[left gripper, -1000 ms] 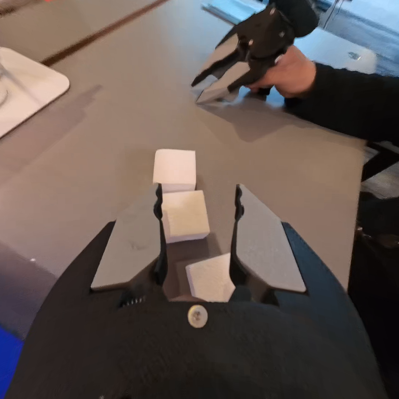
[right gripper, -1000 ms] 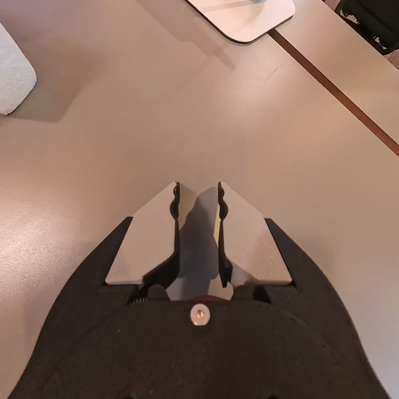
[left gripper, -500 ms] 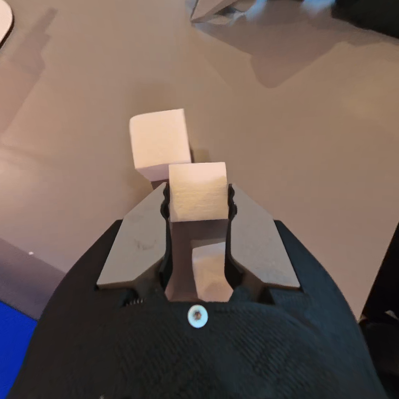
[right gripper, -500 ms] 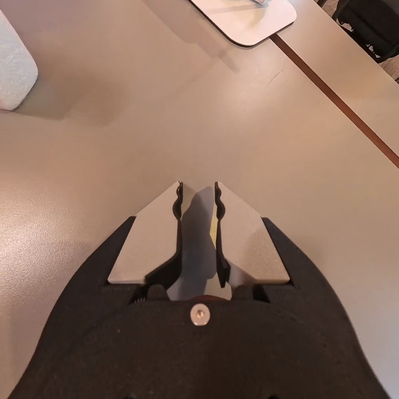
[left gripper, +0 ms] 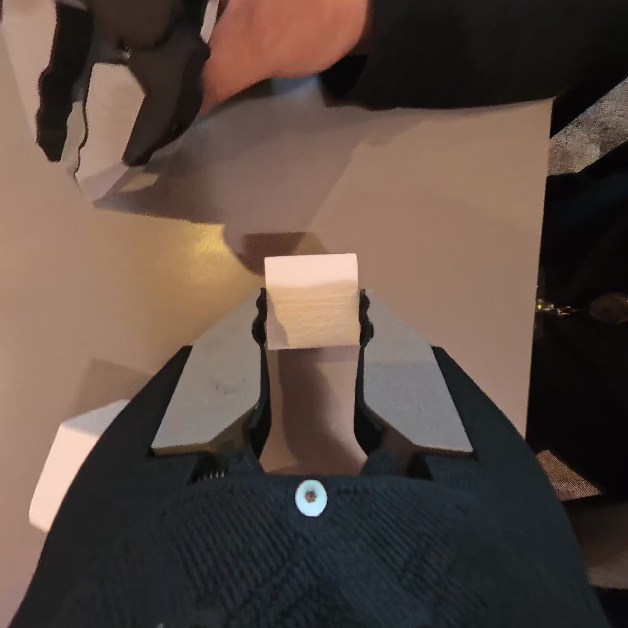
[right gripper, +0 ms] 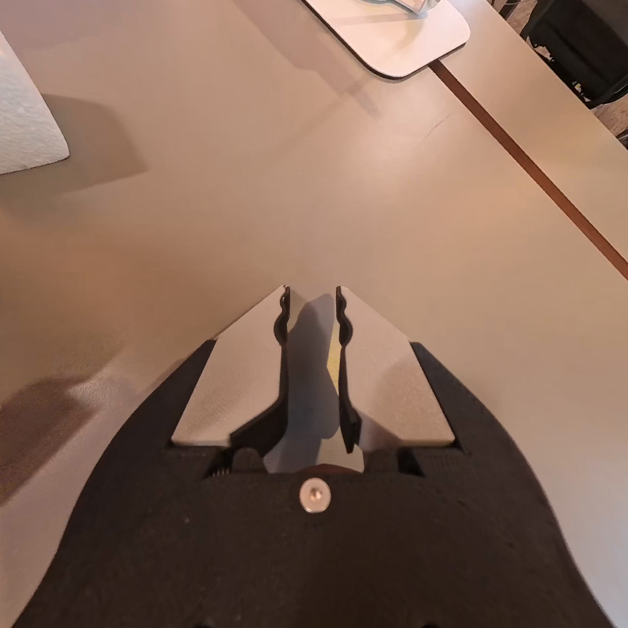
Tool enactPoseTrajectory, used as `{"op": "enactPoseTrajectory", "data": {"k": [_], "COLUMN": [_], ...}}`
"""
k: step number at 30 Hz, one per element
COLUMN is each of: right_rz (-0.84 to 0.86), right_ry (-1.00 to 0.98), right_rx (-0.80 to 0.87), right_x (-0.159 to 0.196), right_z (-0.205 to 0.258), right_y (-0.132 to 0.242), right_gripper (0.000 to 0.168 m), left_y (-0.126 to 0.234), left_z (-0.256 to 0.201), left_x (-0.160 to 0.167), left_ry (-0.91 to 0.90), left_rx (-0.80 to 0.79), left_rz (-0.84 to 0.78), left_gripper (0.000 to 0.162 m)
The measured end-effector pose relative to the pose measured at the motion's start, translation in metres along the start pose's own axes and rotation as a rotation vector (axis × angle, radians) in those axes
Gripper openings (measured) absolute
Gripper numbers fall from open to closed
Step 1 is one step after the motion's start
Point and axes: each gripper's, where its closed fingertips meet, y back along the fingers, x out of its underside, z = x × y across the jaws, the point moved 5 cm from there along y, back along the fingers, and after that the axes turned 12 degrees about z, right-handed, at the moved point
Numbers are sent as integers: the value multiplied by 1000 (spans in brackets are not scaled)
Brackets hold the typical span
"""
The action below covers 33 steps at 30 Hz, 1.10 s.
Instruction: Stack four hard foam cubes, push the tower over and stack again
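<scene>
Left wrist view: the left tongs (left gripper: 312,317) grip a white foam cube (left gripper: 311,302) by its sides, lifted above the tabletop (left gripper: 424,255). A second cube (left gripper: 73,462) lies at lower left. The right tongs (right gripper: 312,295) hang over the tabletop, narrowly parted, holding nothing.

No readable text, labels, numbers, or signs anywhere

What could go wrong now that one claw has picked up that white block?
The left gripper pinches the foam cube only at its fingertips, so it might twist or slip out. The right gripper and hand hover just ahead; the two could bump. Another cube sits low at the left edge, half hidden, easy to knock.
</scene>
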Motion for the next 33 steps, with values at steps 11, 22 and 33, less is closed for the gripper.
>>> {"op": "enactPoseTrajectory", "data": {"k": [11,22,33], "right_rz": [-3,-119,-143], "right_ry": [7,68,252], "right_rx": [-8,-152,-488], "right_x": [-1,-18,-78], "right_z": [2,26,103], "right_y": [0,10,14], "right_gripper": [24,53,77], "left_y": [38,126,130], "left_z": [11,85,99], "left_x": [7,62,78], "left_ry": [62,438,560], "left_rx": [31,-413,-410], "left_rz": [-284,-666,-711], "left_gripper": [68,57,55]}}
